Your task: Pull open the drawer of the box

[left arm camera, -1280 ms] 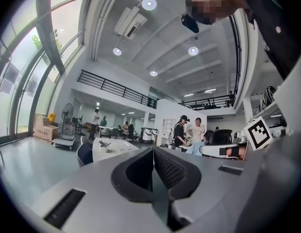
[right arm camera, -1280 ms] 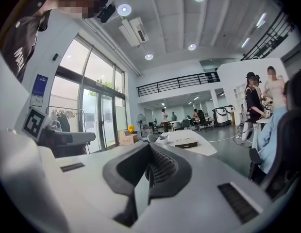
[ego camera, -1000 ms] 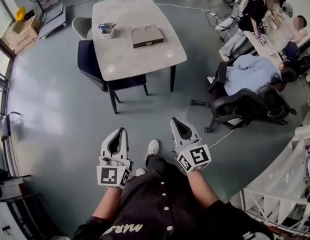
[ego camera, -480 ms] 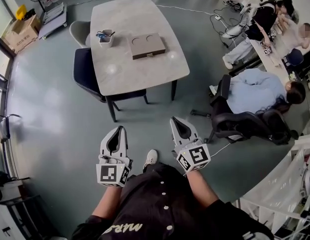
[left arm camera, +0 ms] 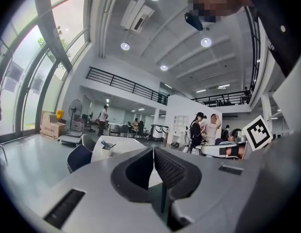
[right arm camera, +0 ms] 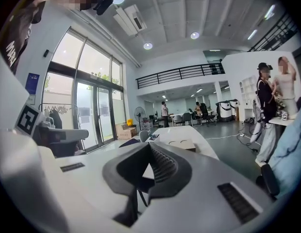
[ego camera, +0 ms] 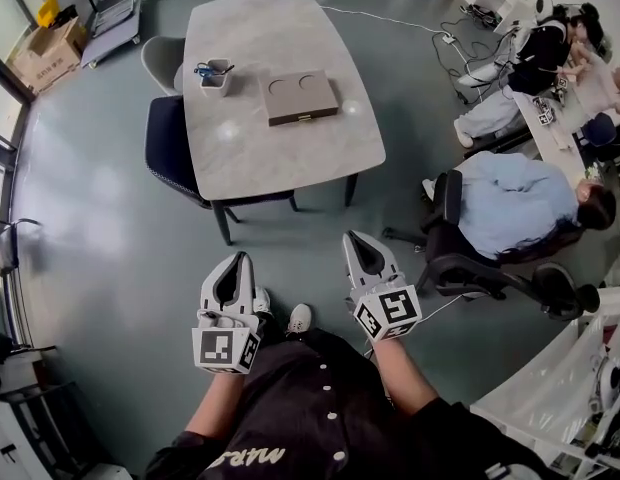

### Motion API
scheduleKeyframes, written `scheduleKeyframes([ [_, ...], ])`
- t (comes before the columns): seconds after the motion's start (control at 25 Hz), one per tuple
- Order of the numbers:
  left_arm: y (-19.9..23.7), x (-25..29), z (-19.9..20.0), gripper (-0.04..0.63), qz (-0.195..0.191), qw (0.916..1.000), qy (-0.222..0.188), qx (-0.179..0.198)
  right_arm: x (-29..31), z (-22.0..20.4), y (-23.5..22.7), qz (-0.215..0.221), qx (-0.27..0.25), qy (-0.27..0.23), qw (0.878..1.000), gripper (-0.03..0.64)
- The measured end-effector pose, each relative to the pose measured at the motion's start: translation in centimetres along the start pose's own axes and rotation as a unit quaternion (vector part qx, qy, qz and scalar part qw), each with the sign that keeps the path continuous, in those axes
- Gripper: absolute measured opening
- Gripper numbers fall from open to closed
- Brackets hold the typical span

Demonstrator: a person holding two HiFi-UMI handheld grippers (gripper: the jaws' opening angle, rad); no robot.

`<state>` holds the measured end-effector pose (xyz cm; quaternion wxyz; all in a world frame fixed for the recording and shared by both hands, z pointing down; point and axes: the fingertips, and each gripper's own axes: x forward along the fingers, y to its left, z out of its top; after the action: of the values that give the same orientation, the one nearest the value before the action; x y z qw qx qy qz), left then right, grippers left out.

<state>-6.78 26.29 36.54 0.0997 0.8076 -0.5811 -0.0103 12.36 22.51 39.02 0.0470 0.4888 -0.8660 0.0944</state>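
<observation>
Chair [ego camera: 173, 148]: dark, set against the table's left side, with a grey one just behind it.
Cup [ego camera: 214, 75]: white, near the table's left edge, with small things standing in it.
Left gripper [ego camera: 235, 268]: jaws pressed together with nothing between them; it is held over the floor, well apart from the table.
Table [ego camera: 250, 138]: pale top with rounded corners and dark legs.
Box [ego camera: 301, 96]: flat and brown with two round hollows on top. It lies near the table's middle, right of the cup. Its drawer is shut, and the small metal handle faces the person.
Right gripper [ego camera: 360, 248]: jaws pressed together and empty; it is level with the left gripper and well apart from the box.
Seated person [ego camera: 515, 213]: in a light blue top on a dark office chair, right of the table.
</observation>
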Motion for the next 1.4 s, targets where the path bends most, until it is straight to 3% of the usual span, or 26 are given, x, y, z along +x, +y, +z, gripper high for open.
scheduleKeyframes([
  [0.4,3.9,7.7,0.4,0.017,-0.012,0.9999,0.001,0.001,6.8,0.7,-2.9,-0.014,-0.001,-0.005,1.000,-0.003],
  [0.88,10.5,19.7,5.4,0.017,-0.036,0.9992,-0.015,0.006,19.5,6.0,-6.2,-0.023,-0.011,-0.018,1.000,-0.003],
  [1.4,15.7,25.3,6.4,0.017,-0.046,0.9989,-0.004,0.010,27.1,7.3,-7.7,-0.038,0.004,-0.018,0.999,-0.003],
])
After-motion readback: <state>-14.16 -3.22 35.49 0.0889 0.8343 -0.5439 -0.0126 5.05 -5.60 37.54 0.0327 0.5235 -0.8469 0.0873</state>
